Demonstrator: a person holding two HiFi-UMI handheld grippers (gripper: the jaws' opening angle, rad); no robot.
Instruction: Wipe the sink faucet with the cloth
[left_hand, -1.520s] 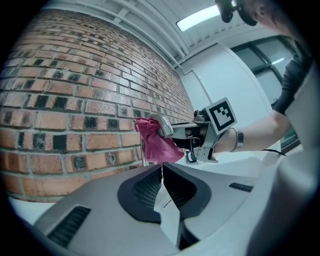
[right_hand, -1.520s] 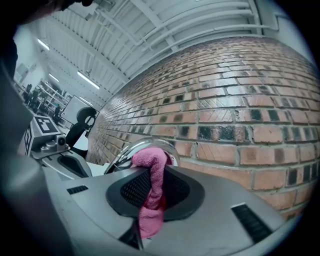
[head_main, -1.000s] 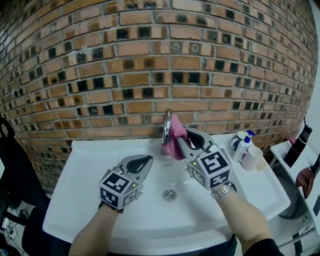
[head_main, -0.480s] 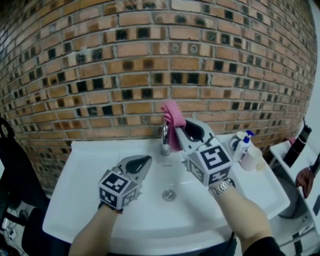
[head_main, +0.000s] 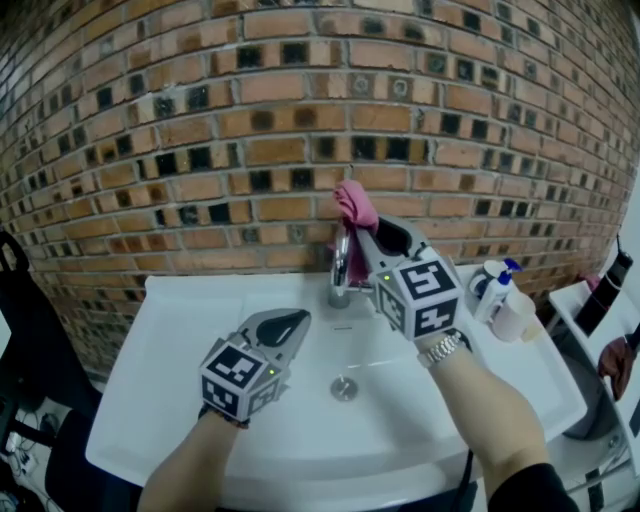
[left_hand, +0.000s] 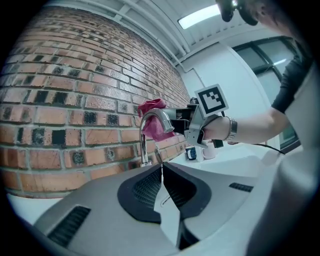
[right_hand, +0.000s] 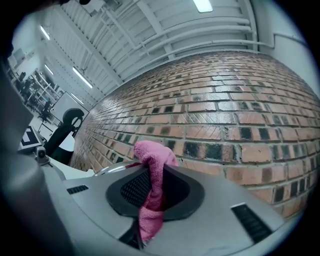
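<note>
Above the white sink (head_main: 160, 400), close to the brick wall (head_main: 200, 150) on its far side, the right gripper (head_main: 366, 232) has its jaws clamped on the pink cloth (head_main: 351, 202), whose bunched top sits at the crown of the faucet (head_main: 340, 268). The left gripper (head_main: 298, 318) hovers over the near basin, well apart from the faucet, jaws pressed together on nothing. The likely risk is that only a narrow fold is pinched, so dragging it hard along the chrome could pull it free. With so little cloth ahead of the tips, the hard jaws might also scrape the spout, and a wide sweep to the right could bring the forearm against the bottles (head_main: 497, 292). The head view foreshortens the spout, so contact is hard to judge there. The left gripper view shows the arch side-on, with the cloth seemingly against its top. The right gripper view shows the fold running between the pads and hanging below, but almost none of the faucet.
</note>
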